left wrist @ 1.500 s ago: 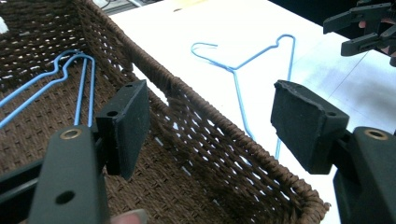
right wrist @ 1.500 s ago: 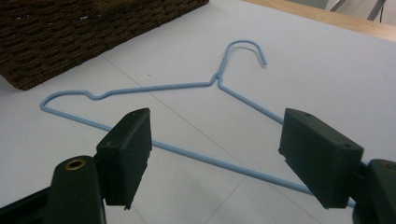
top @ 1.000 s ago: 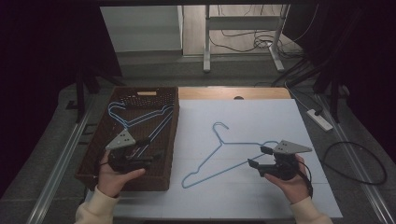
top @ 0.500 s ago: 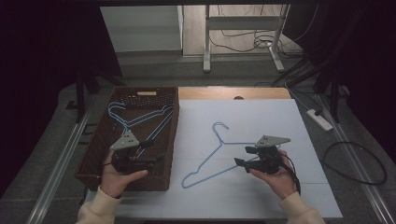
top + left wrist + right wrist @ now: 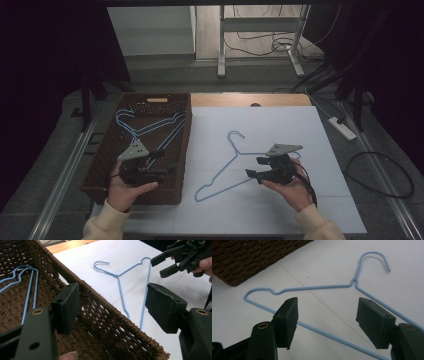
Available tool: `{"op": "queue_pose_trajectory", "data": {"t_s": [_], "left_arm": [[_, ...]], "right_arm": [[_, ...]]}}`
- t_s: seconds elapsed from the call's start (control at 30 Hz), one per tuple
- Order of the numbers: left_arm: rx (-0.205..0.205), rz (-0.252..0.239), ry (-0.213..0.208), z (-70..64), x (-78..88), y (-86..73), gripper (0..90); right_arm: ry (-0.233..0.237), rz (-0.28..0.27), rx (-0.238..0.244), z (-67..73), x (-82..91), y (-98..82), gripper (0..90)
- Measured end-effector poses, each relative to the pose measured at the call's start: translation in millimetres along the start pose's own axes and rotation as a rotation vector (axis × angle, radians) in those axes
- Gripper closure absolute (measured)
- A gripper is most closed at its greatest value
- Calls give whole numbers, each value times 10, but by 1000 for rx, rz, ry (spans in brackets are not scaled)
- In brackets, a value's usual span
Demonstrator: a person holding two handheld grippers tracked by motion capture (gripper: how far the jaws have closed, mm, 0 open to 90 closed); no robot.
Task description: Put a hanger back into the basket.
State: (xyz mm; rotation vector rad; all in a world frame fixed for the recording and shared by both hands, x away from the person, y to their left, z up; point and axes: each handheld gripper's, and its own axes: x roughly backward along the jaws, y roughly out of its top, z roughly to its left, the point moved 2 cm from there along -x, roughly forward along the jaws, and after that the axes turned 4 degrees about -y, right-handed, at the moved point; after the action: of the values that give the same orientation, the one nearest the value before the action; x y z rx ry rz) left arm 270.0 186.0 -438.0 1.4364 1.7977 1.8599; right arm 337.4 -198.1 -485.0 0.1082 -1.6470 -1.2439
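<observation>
A light-blue wire hanger (image 5: 218,173) lies flat on the white tabletop (image 5: 280,125), hook pointing away from me. My right gripper (image 5: 254,168) is open just above its long bottom bar; in the right gripper view the bar (image 5: 317,330) runs between the spread jaws of that gripper (image 5: 327,320). My left gripper (image 5: 167,161) hangs open over the front right part of a brown wicker basket (image 5: 186,142). In the left gripper view it (image 5: 113,307) straddles the basket rim (image 5: 107,307) with nothing held. More blue hangers (image 5: 150,129) lie inside the basket.
The basket takes up the table's left side, its corner (image 5: 249,257) near the hanger's end. A bare wooden strip (image 5: 250,100) edges the table's far side. Cables and a power strip (image 5: 342,127) lie on the floor to the right.
My right gripper has moved left along the table, closer to the hanger's bottom bar. The left gripper has barely shifted over the basket.
</observation>
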Motion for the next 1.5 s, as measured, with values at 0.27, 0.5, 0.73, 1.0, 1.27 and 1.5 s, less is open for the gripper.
{"op": "queue_pose_trajectory", "data": {"t_s": [0.27,0.5,0.73,1.0,1.27,1.5], "left_arm": [[-1,-4,-3,-3,16,8,284],[-1,-2,-4,3,12,3,285],[0,6,-6,6,-9,-8,285],[-2,8,-6,1,-13,-10,284],[1,3,-6,8,2,-7,284],[1,3,-8,6,8,-1,284]], "right_arm": [[65,87,27,116,-254,90,640],[94,180,32,186,-501,157,899],[127,283,68,312,-732,86,900],[152,334,43,286,-721,-6,900],[185,360,20,268,-535,-155,900],[177,376,23,281,-346,-295,900]]}}
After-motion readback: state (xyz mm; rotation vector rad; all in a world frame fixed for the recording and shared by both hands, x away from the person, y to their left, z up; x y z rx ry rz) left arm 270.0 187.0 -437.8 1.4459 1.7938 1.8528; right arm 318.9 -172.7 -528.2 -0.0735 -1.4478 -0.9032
